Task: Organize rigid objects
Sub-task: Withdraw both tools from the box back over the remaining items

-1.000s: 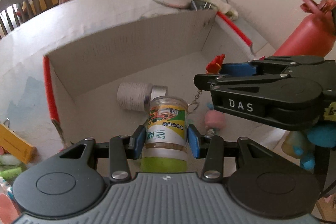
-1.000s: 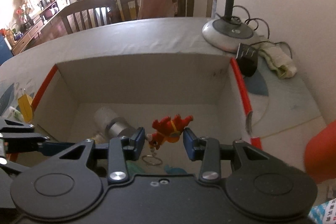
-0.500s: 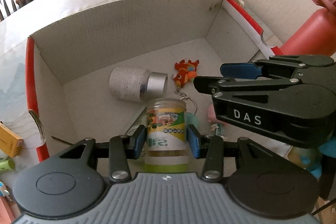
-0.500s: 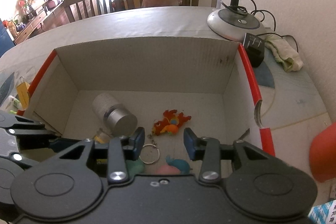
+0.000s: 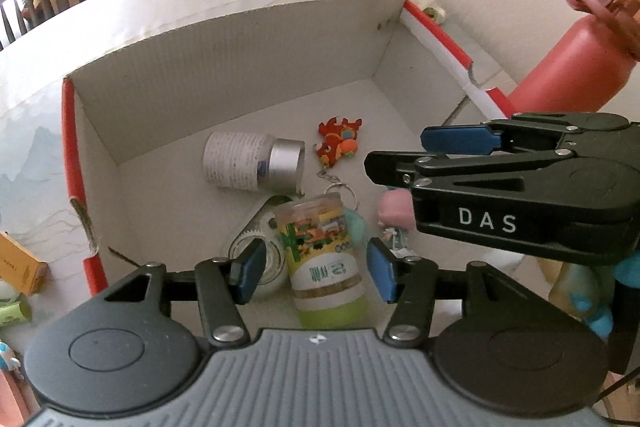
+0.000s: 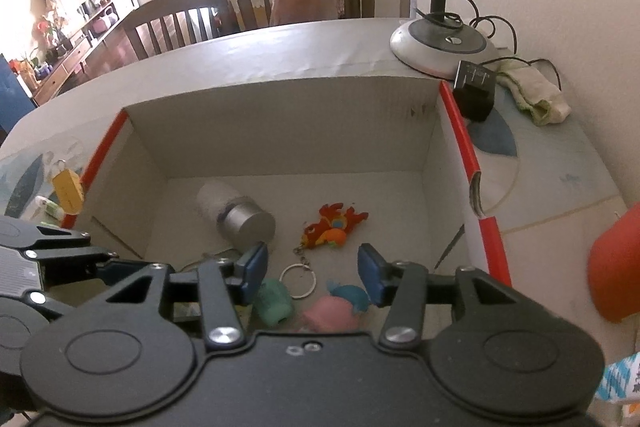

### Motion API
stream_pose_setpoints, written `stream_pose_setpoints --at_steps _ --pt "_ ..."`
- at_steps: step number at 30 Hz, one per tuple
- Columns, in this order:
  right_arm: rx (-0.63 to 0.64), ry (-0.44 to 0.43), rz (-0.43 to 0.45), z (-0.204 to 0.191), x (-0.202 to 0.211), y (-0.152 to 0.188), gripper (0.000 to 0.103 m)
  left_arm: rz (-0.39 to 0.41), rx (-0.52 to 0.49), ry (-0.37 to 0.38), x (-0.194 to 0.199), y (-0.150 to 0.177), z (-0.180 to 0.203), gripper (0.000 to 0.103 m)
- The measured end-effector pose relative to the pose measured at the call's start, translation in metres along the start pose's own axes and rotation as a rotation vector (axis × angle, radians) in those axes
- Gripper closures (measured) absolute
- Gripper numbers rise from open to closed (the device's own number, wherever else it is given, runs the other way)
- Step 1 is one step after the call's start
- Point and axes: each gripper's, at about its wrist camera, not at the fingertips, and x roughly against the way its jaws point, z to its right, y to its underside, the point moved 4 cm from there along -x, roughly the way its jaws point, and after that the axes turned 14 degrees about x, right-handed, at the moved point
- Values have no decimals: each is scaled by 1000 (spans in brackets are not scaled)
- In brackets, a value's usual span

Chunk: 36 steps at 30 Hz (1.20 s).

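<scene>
A white cardboard box with red edges (image 5: 240, 67) (image 6: 280, 131) holds a white bottle with a silver cap (image 5: 248, 167) (image 6: 240, 215), a red dragon keychain (image 5: 336, 145) (image 6: 332, 227), a pink toy (image 5: 394, 209) (image 6: 332, 317) and a teal toy (image 6: 274, 301). A jar with a green lid and yellow-green label (image 5: 320, 259) lies between my left gripper's (image 5: 314, 269) open blue pads, apart from both. My right gripper (image 6: 312, 267) is open and empty above the box; it also shows in the left wrist view (image 5: 500, 179).
A red water bottle (image 5: 572, 67) stands right of the box. A lamp base (image 6: 440, 45), a black adapter (image 6: 476, 91) and a cloth (image 6: 536, 95) lie behind it. A yellow box (image 5: 18, 269) and small items sit on the left. Chairs stand beyond the table.
My left gripper opened and let go of the jar, which now lies in the box. The keychain dropped from my right gripper into the box, and that gripper opened wider and rose.
</scene>
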Motion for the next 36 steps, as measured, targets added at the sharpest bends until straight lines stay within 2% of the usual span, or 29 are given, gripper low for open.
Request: stream_pose_setpoints --at_steps 13,31,34,36 --pt "-2 -18 84 -23 45 -2 46 101 29 37 43 6 -7 49" --pt "-23 -54 221 -82 99 -9 37 229 39 59 122 27 -48 48" --pt "-19 -61 233 -95 104 -9 36 241 55 62 134 32 -61 40" --pt "-15 -63 239 -104 106 -9 34 257 60 59 143 37 -71 40"
